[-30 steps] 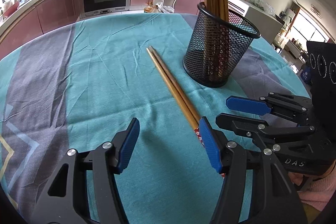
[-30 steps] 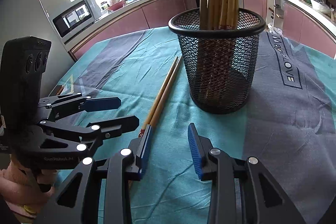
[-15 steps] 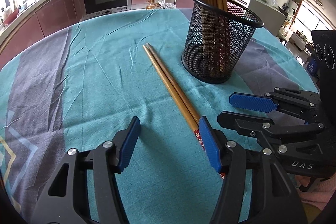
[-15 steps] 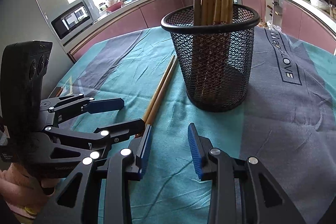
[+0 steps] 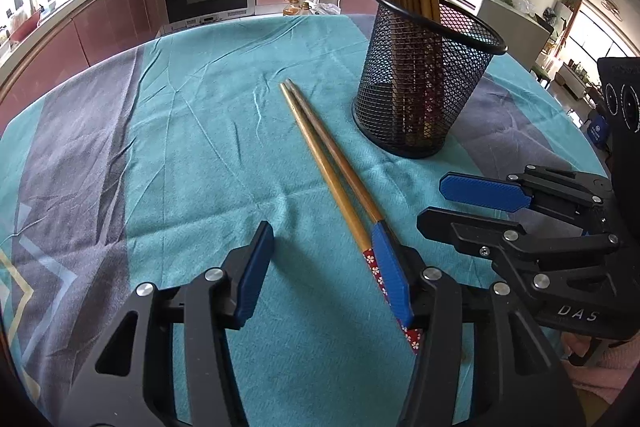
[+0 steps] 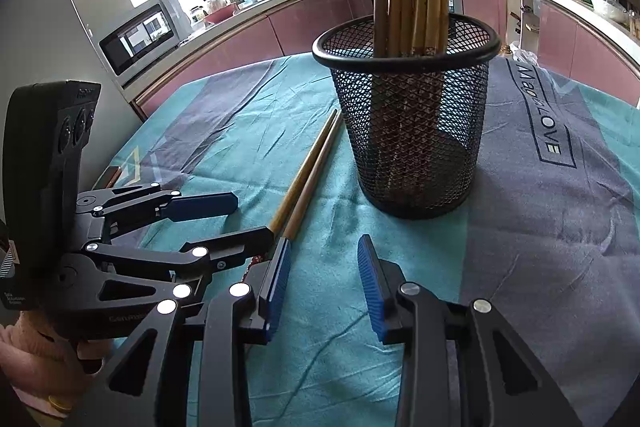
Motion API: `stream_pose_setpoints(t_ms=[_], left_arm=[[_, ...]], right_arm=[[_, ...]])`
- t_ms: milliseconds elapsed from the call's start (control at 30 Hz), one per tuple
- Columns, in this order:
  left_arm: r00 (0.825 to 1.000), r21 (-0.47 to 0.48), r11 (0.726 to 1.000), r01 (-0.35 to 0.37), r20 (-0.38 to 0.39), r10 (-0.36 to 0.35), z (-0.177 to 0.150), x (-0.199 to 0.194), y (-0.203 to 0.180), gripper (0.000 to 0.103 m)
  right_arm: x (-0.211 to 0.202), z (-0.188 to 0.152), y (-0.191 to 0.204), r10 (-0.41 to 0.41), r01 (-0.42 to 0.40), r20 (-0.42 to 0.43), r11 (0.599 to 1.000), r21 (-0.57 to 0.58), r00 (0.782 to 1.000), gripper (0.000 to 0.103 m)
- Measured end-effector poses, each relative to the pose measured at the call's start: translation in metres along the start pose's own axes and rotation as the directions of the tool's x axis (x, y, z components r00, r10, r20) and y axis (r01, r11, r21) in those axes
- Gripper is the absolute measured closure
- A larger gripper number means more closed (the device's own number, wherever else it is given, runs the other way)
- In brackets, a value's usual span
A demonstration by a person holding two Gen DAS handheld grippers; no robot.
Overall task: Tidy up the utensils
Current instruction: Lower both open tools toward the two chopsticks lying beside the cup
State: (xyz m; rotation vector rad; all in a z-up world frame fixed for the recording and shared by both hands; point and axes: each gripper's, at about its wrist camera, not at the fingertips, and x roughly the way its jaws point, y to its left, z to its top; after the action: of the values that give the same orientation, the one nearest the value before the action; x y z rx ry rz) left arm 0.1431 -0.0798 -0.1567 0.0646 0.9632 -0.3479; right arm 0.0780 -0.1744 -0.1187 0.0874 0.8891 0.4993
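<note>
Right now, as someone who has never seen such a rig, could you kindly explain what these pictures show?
A person holds two hand-held tools, each ending in a two-finger gripper with a camera looking along its blue pads. One picture comes from the left gripper, the other from the right gripper. On the teal tablecloth lie two chopsticks beside a black mesh holder already full of chopsticks. Neither gripper holds anything; the left one's jaws have just been closing, its right pad beside the chopsticks' patterned ends.

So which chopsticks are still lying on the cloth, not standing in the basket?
The two chopsticks beside the mesh basket, side by side with red flowered ends toward the left tool. All others stand upright inside the basket.
</note>
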Motion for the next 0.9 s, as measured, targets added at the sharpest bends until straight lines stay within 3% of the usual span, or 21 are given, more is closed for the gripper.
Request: stream_pose_setpoints(t_ms=[200,333,467,900], left_arm=[[1.000,-0.015,1.000,0.008,-0.001,-0.008,-0.001,-0.002,0.004,0.056],[1.000,-0.036,0.999,0.005,-0.004,-0.005,-0.003,-0.004,0.010,0.065],[1.000,-0.052,0.998,0.018,-0.003,-0.018,-0.004,-0.005,0.015,0.068],[0.998,-0.062,0.996,0.060,0.006,-0.060,-0.005,-0.008,0.020,0.063]], right_arm=[[0.005,0.004,0.004,0.005,-0.005,-0.003,1.000,-0.011,1.000,0.069],[0.010,0.008,0.009,0.005,-0.005,-0.008,1.000,-0.023,1.000,0.070],[0.017,0.011,0.014,0.001,-0.001,-0.017,0.999,-0.038,1.000,0.077],[0.022,0.016,0.012,-0.035,0.034,-0.034,0.999,-0.032,0.999,0.085]])
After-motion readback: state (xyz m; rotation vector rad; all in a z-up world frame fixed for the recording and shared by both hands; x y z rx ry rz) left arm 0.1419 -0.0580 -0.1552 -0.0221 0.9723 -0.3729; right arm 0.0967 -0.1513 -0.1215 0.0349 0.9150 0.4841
